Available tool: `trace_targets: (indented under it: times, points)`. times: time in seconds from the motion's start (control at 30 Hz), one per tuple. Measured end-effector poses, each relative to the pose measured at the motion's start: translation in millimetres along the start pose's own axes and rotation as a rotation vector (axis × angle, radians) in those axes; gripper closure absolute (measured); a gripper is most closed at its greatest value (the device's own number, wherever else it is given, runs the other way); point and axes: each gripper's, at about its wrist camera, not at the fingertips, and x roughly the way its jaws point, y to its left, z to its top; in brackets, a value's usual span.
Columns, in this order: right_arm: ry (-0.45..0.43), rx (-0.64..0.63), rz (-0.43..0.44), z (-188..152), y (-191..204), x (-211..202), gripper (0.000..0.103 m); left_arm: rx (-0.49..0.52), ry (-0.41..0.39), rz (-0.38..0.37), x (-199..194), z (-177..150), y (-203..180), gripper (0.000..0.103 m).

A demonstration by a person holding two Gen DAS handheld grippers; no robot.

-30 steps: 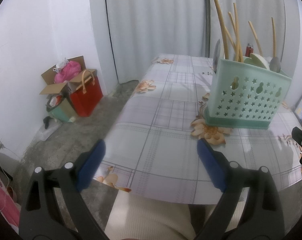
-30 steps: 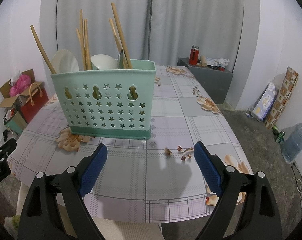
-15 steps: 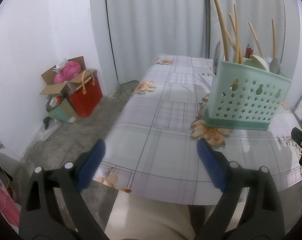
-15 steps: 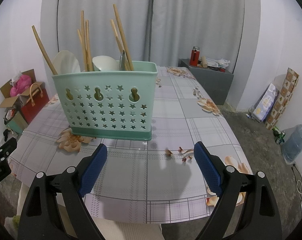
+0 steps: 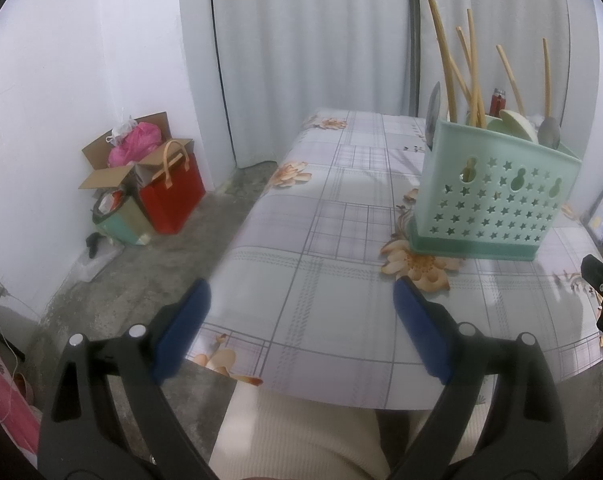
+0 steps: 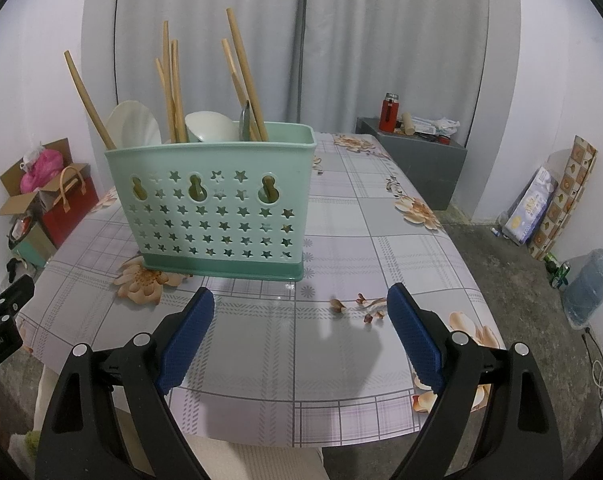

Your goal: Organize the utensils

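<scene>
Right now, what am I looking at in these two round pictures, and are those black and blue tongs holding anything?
No robot: a person holds a hand-squeezed claw in each hand, each with a wide-angle camera looking along its fingers. One picture comes from the left claw, the other from the right claw. Both are open and hold nothing. On the flowered table stands a green basket with wooden chopsticks, white spoons and a metal spoon upright inside it.

utensil caddy (image 6: 217, 216) on table (image 6: 361, 240), upright
</scene>
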Motion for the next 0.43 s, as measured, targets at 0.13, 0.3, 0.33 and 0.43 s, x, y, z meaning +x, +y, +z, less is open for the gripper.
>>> trace_targets:
  times: [0.13, 0.3, 0.33, 0.43]
  points:
    - [0.0, 0.0, 0.0, 0.0, 0.0, 0.0, 0.017, 0.0, 0.001, 0.0, 0.0, 0.1, 0.3, 0.015]
    - [0.0, 0.001, 0.0, -0.1, 0.1, 0.1, 0.017, -0.009, 0.006, 0.002, -0.1, -0.6, -1.5, 0.015]
    - [0.001, 0.0, 0.0, -0.2, 0.0, 0.0, 0.017, -0.009, 0.007, 0.003, 0.2, -1.0, -1.6, 0.015]
    - [0.002, 0.002, 0.0, 0.0, 1.2, -0.1, 0.017, -0.009, 0.01, -0.001, 0.3, -1.1, -1.9, 0.015]
